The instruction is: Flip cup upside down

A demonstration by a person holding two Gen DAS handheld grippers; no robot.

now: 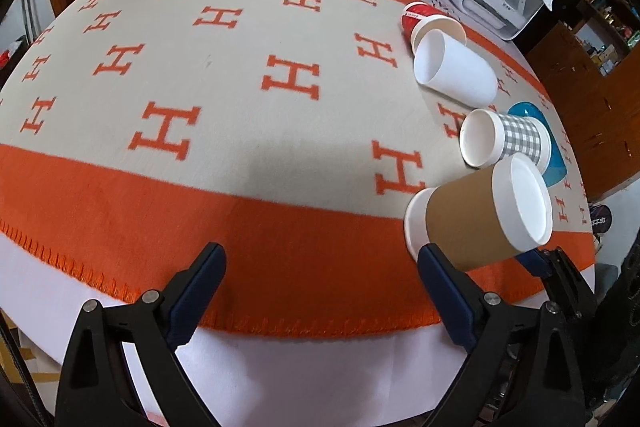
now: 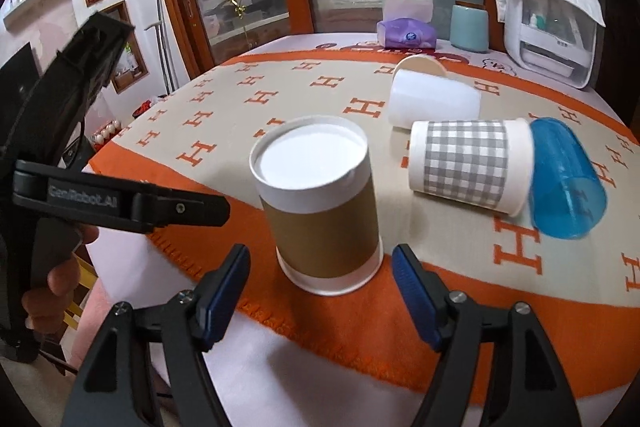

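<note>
The table (image 2: 280, 355) carries an orange-and-cream blanket (image 1: 224, 75) printed with H motifs, which covers most of the surface. At the far edge stand a white appliance (image 2: 548, 27) under a white cloth cover, a pale teal container (image 2: 469, 27) and a purple tissue pack (image 2: 407, 33). The brown-sleeved paper cup (image 2: 320, 203) stands upside down, its base facing up and its rim on the orange border of the blanket near the table's front edge. Behind it and to the right, four cups lie on their sides: a blue plastic cup (image 2: 564, 179), a grey-checked paper cup (image 2: 466, 165) touching it, a white cup (image 2: 434, 99), and a red cup (image 1: 416, 17) visible only in the left wrist view. The right gripper (image 2: 322, 267) has its jaws spread wide on either side of the brown-sleeved cup's lower edge; neither blue pad (image 2: 226, 291) touches the cup and nothing is held. The left gripper (image 1: 320, 267) is likewise wide open and empty, positioned over the front border of the blanket to the left of the cup. In the right wrist view, the left gripper's body and the hand (image 2: 56, 267) holding it appear at the left edge.
</note>
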